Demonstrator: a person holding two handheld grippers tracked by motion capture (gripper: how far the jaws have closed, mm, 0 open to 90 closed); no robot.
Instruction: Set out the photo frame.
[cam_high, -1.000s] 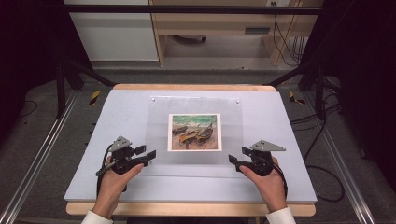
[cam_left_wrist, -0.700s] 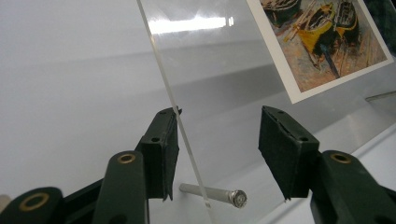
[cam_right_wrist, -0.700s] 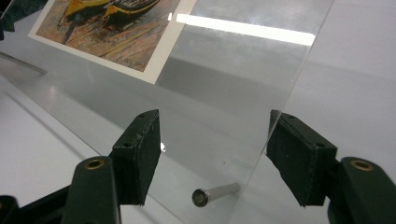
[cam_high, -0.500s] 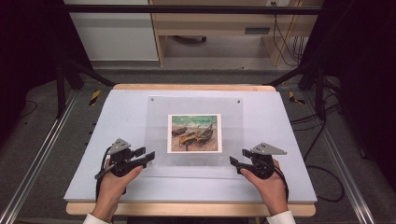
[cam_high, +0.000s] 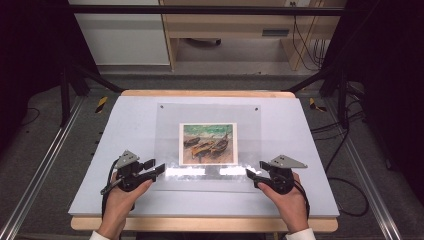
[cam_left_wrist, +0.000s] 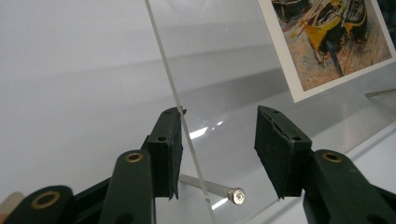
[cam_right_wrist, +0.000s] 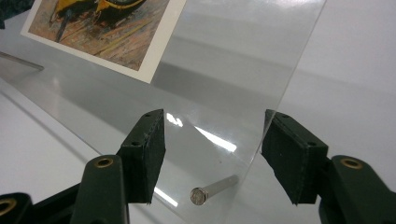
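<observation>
While closing: fingers (cam_left_wrist: 170, 154) astride acrylic sheet (cam_high: 170, 125) (untouched).

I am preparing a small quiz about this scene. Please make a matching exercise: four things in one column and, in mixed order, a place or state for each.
Things:
1. picture of boats
2. metal pin
3. left claw
4. right claw

Places or states:
A. at the near left corner of the clear sheet
B. in the middle of the clear sheet
C. at the near right corner of the sheet
D. sticks out through the sheet between the left claw's jaws

Pairs: 1-B, 2-D, 3-A, 4-C
</observation>
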